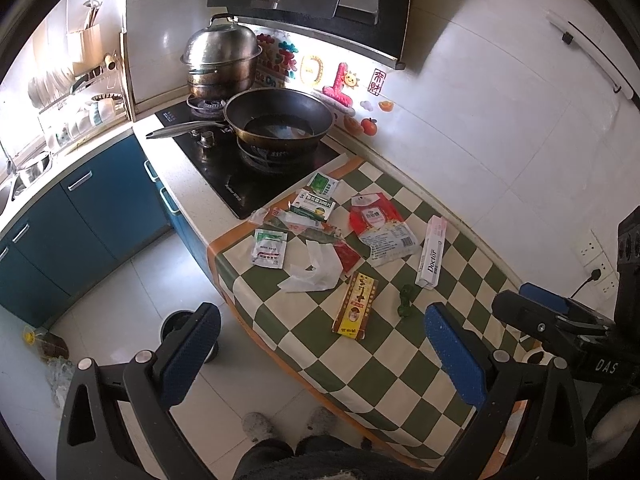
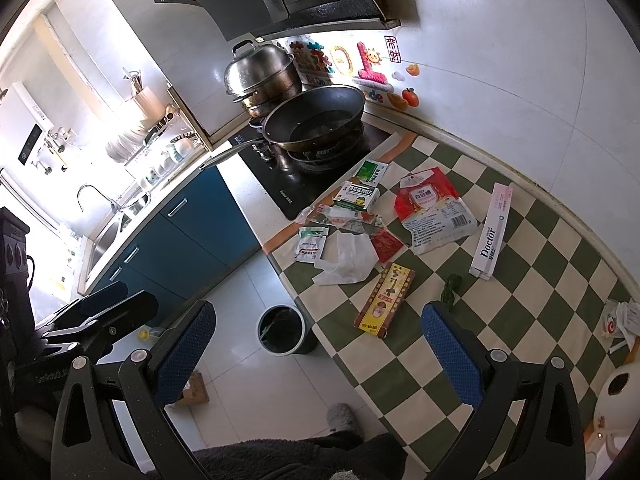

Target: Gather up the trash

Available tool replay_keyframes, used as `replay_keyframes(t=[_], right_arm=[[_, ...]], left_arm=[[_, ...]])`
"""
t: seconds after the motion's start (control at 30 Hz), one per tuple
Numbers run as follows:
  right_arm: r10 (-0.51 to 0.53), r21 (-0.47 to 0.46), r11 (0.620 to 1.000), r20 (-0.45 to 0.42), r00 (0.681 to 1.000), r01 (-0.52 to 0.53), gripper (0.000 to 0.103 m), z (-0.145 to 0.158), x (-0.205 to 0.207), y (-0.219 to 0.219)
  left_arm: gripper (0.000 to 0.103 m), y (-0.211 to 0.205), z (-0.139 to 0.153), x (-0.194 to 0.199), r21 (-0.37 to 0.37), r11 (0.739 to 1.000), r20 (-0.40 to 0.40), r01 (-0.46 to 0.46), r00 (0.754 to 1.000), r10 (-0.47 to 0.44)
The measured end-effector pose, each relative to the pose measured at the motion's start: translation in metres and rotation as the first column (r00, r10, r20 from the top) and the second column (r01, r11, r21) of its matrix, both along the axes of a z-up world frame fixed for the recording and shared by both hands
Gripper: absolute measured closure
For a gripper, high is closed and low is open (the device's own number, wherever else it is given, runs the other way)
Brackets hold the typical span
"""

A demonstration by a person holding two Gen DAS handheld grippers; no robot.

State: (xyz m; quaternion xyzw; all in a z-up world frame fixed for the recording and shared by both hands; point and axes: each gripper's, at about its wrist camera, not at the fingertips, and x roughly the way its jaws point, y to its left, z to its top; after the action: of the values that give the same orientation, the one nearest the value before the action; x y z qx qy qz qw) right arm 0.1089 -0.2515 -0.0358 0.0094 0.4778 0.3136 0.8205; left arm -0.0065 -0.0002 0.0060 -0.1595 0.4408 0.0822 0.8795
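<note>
Yellow-red carton (image 1: 354, 305) lies on checkered cloth (image 1: 400, 360) ahead of both grippers, betw. their fingers, untouched; long axis runs near-to-far. Left gripper (image 1: 322, 354) & right gripper (image 2: 318, 354) wide open, empty.

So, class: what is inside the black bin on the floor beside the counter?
The bin shows a dark liner and some dim, reddish scraps. Its bottom is in shadow, so the exact contents cannot be identified.

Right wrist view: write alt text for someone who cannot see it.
Trash lies scattered on a green-and-cream checkered counter: a white tissue, a red-and-white bag, a yellow box and a long Doctor box. The open right gripper hovers above, empty. A black bin stands on the floor beside the counter.
</note>
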Motion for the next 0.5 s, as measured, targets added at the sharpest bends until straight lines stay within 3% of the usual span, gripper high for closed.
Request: replay_keyframes(t=[0.5], right_arm=[[-0.005, -0.003, 1.000, -0.005, 1.000, 0.005, 0.000, -0.0019, 0.0024, 0.0026]], left_arm=[[0.000, 0.0034, 0.0015, 0.0058, -0.011, 1.000, -0.001, 0.008, 1.000, -0.008]])
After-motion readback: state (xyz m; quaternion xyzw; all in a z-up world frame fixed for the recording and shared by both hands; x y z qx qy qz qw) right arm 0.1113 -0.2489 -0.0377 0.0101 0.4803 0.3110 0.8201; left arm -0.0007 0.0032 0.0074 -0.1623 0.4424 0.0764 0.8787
